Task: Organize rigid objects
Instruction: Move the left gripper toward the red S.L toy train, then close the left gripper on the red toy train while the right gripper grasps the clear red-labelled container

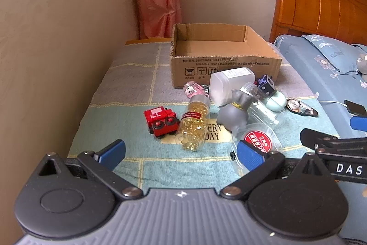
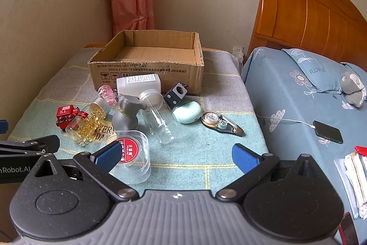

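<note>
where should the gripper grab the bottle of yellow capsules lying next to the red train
Grip the capsule bottle across the middle of its round body, near the red label band, coming down from above. It lies on its side on the blanket, cap toward the cardboard box, so its long sides are exposed. The red toy train sits close on one side, so the left gripper, now open, probably needs care there.

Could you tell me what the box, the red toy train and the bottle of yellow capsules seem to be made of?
Box: corrugated cardboard, matte brown, with rough torn edges. Red toy train: probably painted wood, though plastic is possible; glossy red blocky body, black wheels. Capsule bottle: clear, shiny plastic or glass, since the capsules show through; its cap looks dull grey.
</note>
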`<action>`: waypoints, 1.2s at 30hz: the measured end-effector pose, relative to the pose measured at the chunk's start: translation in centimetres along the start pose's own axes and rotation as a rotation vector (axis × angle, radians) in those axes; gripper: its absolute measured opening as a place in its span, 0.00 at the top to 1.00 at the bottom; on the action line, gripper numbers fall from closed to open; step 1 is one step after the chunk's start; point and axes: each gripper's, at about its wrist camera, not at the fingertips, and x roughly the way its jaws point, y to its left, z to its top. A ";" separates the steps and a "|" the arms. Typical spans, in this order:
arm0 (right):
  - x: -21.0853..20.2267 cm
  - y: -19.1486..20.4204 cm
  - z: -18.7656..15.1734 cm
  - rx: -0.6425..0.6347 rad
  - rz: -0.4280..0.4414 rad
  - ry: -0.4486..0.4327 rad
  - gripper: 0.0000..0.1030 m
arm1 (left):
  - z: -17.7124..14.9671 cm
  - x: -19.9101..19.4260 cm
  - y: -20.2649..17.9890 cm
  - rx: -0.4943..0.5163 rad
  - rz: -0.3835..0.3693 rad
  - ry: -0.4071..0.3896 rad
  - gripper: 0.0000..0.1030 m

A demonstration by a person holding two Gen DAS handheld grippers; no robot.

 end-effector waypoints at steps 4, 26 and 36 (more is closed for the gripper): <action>0.3 0.1 0.0 -0.007 0.017 -0.002 0.00 | 0.1 0.4 0.6 0.009 -0.031 -0.003 0.01; 7.0 2.4 -2.3 -0.211 0.314 0.116 0.00 | -0.7 6.9 5.9 -0.022 -0.041 0.091 0.01; 10.0 4.9 -1.9 -0.235 0.277 0.159 0.00 | 1.4 9.1 8.3 -0.089 -0.031 0.076 0.01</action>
